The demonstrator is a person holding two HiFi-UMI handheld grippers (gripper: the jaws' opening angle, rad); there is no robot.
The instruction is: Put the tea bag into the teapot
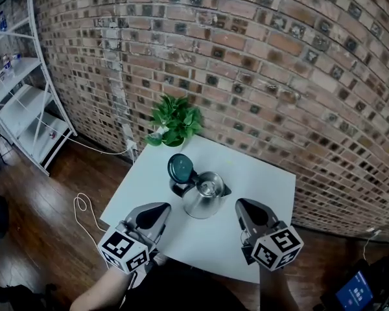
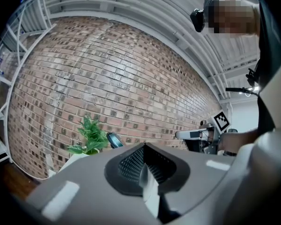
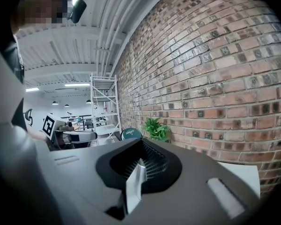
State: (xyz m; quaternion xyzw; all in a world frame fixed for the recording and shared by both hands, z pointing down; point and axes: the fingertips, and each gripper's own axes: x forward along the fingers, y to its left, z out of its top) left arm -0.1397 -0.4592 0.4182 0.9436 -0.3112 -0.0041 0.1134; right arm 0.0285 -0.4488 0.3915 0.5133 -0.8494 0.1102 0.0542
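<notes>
Backed by a brick wall (image 1: 246, 57), over a wooden floor (image 1: 45, 206): a small white table (image 1: 259, 173). Dead centre on it, the steel teapot (image 1: 204, 199), standing upright, its round dark lid (image 1: 180, 168) tipped up open at its 11 o'clock. At 12 o'clock, on the far table corner, a leafy plant (image 1: 175, 120). Way off at 10 o'clock, a white shelf rack (image 1: 26, 109); at 9 o'clock, a pale cable (image 1: 84, 206) looped on the floor. At the pot's 8 o'clock, the left gripper (image 1: 157, 214), tip aimed at the pot, near but not touching, claw pressed together with nothing seen in it. At 4 o'clock, the right gripper (image 1: 245, 207), likewise near and apart, claw squeezed together, nothing pinched. No telling where the tea bag lies.
</notes>
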